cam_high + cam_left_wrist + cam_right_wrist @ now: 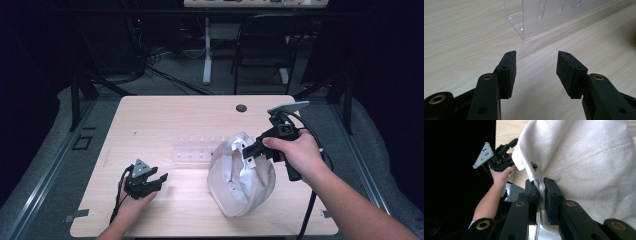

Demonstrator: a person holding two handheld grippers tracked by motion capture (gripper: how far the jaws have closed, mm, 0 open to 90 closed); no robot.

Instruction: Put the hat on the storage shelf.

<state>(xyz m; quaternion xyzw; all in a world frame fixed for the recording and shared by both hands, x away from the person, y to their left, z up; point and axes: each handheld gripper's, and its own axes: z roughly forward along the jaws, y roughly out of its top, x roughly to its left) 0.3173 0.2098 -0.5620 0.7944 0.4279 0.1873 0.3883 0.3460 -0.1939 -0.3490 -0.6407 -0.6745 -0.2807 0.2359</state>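
A white canvas cap (242, 180) sits on the wooden table (165, 115), right of centre. My right gripper (248, 151) comes in from the right and is shut on the cap's upper edge. In the right gripper view the jaws (539, 182) pinch a fold of the cap (584, 157) just below a dark snap button (534, 165). My left gripper (159, 181) rests low at the front left, apart from the cap, open. Nothing lies between its pads (536, 56). It also appears far off as the left gripper (509, 145) in the right gripper view.
A clear acrylic rack (192, 150) stands at the table's middle, just ahead of the left gripper and beside the cap; it shows close as the rack (541, 15). A dark cable hole (241, 108) lies near the far edge. A chair (265, 45) stands beyond the table.
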